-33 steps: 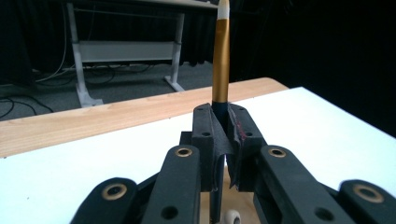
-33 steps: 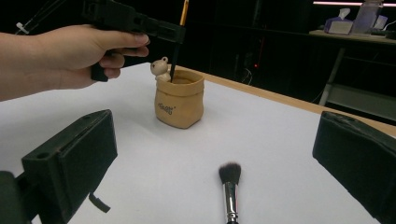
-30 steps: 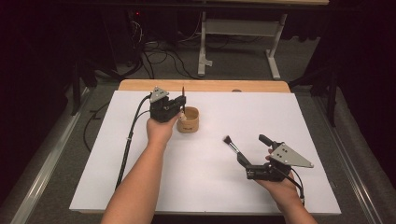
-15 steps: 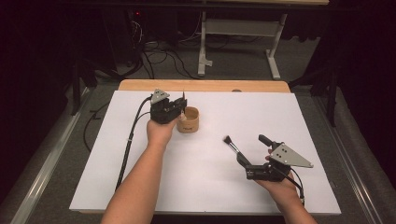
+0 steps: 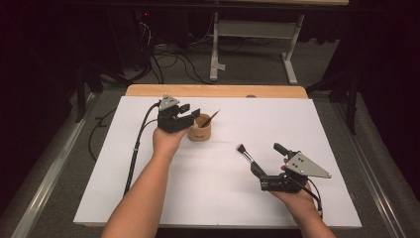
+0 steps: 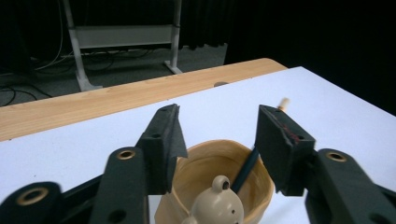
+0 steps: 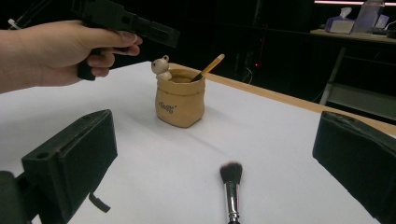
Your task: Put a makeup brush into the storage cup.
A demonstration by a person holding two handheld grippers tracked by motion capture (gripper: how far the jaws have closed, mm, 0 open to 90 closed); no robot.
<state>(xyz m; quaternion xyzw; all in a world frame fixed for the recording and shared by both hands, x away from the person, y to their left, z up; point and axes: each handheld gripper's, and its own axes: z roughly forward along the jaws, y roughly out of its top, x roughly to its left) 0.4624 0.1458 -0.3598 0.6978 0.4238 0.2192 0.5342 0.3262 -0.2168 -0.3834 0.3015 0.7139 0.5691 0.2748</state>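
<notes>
So I'd call this about halfway. The pencil (image 5: 210,119) is in the little tan pot (image 5: 200,132) already, leaning out toward 1 o'clock with its pale end up, so that one's done. My left gripper (image 5: 190,115) sits right over the pot's rim at about 11 o'clock on the white mat (image 5: 148,198); its jaws have just been opening and now stand partway apart, with nothing pinched between them. In the left gripper view the pencil shaft (image 6: 246,169) runs down inside the pot beside one pad, not touching it as far as I can tell.

What's left is the makeup brush (image 5: 245,154), lying flat on the mat, bristles pointing toward 11 o'clock, well apart from the pot. My right gripper (image 5: 265,163) is parked at around 4 o'clock, jaws spread wide, brush handle (image 7: 230,200) lined up between them but not grabbed yet. Next job, I reckon: close on it and carry it over.
</notes>
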